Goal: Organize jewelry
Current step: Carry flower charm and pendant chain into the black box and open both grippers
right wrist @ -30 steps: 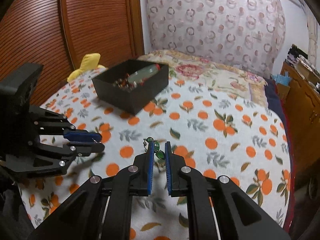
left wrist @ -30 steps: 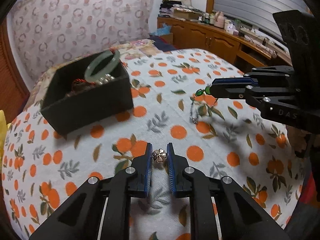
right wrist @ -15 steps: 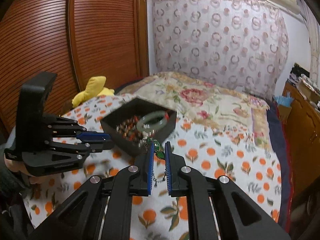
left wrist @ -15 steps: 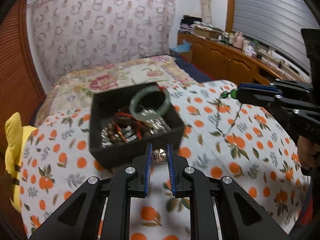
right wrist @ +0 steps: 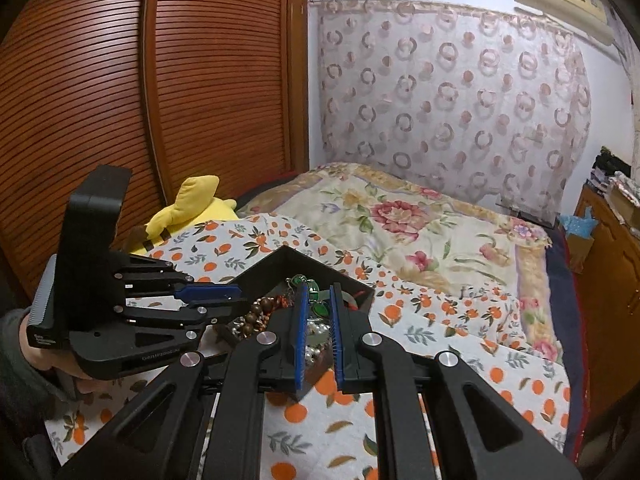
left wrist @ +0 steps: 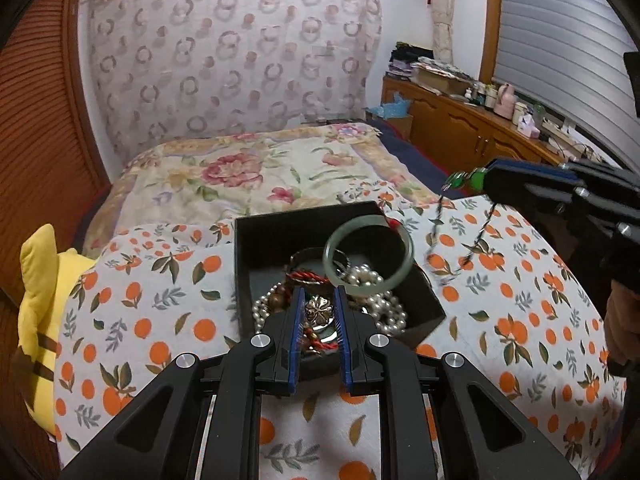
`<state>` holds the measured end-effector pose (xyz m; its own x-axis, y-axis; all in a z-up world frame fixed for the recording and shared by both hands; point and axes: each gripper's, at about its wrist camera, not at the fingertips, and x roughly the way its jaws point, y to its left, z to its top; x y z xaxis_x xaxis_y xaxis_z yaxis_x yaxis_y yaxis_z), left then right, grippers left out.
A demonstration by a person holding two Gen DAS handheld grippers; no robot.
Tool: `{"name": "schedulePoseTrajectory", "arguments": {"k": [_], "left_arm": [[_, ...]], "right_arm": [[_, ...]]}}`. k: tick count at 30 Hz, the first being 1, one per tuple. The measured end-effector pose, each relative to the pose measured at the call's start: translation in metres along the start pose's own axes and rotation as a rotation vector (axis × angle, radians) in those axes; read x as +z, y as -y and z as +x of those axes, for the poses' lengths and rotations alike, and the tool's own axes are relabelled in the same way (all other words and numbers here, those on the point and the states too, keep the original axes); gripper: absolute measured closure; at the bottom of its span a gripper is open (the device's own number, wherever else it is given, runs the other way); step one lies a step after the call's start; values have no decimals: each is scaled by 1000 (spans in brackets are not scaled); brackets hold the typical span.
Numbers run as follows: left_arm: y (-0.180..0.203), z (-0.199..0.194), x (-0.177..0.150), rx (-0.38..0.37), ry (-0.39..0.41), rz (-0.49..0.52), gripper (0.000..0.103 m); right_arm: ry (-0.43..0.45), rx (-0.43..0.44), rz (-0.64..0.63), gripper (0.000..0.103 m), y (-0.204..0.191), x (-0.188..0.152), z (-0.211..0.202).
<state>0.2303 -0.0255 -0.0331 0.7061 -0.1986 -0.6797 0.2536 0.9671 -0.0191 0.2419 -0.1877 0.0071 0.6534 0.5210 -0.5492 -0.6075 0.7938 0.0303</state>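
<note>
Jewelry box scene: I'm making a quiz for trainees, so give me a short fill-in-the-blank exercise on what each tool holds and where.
The left tool grips a silver ____-shaped ring.
The right tool holds a necklace with ____ stones.
The pale green bangle leans inside the ____ box.
Beside the orange-print cloth lies a ____ plush toy.

Missing words: flower; green; black; yellow

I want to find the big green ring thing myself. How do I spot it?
Look at the black box on the orange-patterned cloth. Propped on the pile inside is the jade bangle. It is one smooth, pale green hoop, unlike the beaded pearl strands beneath it.
</note>
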Motion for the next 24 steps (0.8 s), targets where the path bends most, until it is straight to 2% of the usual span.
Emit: {"name": "schedulePoseTrajectory", "arguments": {"k": [14, 16, 18, 21, 24], "left_arm": [[-15, 15, 8, 33, -6, -39, 89], [-16, 14, 9, 41, -2, -43, 86], [-17, 11, 10, 47, 7, -45, 72], [-18, 6, 9, 51, 19, -51, 68], [-18, 1, 8, 59, 24, -52, 66]], "right_arm": [[-83, 73, 60, 91, -3, -12, 44], [-87, 68, 66, 90, -4, -13, 47], [-91, 63, 73, 88, -3, -14, 47], [-83, 54, 87, 70, 0, -15, 43], [-76, 46, 98, 70, 1, -17, 36]]}}
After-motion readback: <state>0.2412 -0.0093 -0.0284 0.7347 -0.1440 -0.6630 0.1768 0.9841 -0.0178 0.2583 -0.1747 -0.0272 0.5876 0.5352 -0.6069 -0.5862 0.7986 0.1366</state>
